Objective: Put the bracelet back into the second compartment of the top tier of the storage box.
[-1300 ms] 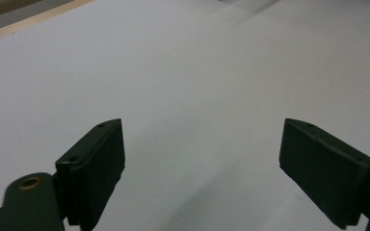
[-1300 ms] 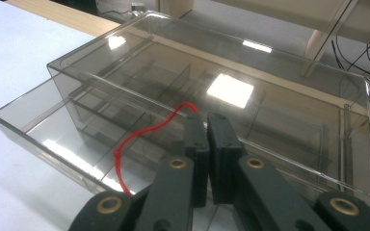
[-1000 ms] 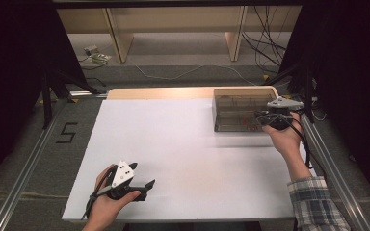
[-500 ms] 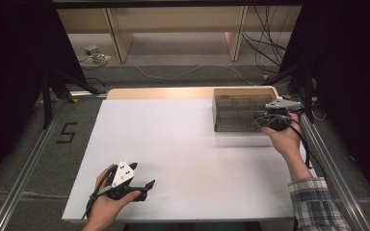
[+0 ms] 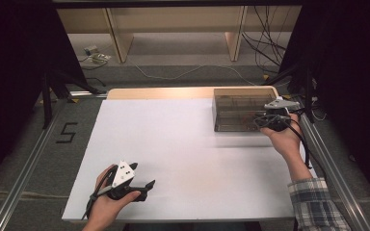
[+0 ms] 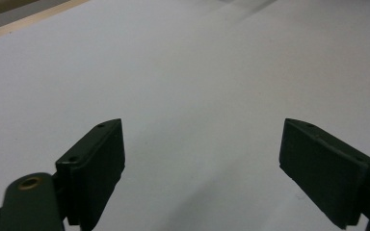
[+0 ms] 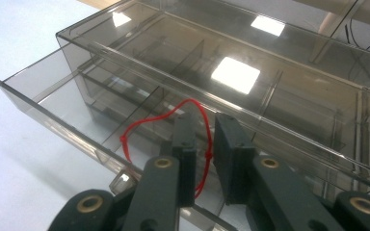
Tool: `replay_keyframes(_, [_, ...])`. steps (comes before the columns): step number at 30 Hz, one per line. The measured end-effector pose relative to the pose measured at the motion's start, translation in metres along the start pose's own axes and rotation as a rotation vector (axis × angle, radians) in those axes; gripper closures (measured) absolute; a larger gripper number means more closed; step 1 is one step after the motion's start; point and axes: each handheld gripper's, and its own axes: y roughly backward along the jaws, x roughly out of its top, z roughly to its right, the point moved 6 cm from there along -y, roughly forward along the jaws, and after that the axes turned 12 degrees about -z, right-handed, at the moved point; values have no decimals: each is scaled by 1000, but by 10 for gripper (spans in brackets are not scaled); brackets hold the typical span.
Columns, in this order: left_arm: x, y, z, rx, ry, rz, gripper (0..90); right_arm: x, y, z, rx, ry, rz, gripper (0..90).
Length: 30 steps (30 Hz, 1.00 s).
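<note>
Right gripper (image 7: 203, 144) fingers, just been opening, stand slightly parted with red string loop (image 7: 147, 122) between them over open drawer (image 7: 53, 103) of smoky organizer box (image 5: 241, 113); left gripper (image 6: 202, 168) fingers wide apart, empty, above white surface (image 5: 183, 149).

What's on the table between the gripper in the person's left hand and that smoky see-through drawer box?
Nothing: in the high view only bare white table top stretches between the left gripper and the smoky transparent plastic drawer box.
</note>
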Motion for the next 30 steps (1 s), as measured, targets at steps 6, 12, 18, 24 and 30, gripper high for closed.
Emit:
replay_keyframes(6, [0,0,0,0,0,1,161,-2,-2,-1,13,3,-16,827])
replay_keyframes(12, [0,0,0,-1,-1,0,161,-4,-6,1,18,-7,-50,865])
replay_keyframes(18, [0,0,0,-2,-1,1,161,-4,-9,4,-3,-34,-67,827])
replay_keyframes(24, [0,0,0,-2,-3,0,161,-1,-4,3,-13,-33,-37,787])
replay_keyframes(30, [0,0,1,-3,-1,0,161,2,6,-2,4,-28,5,721])
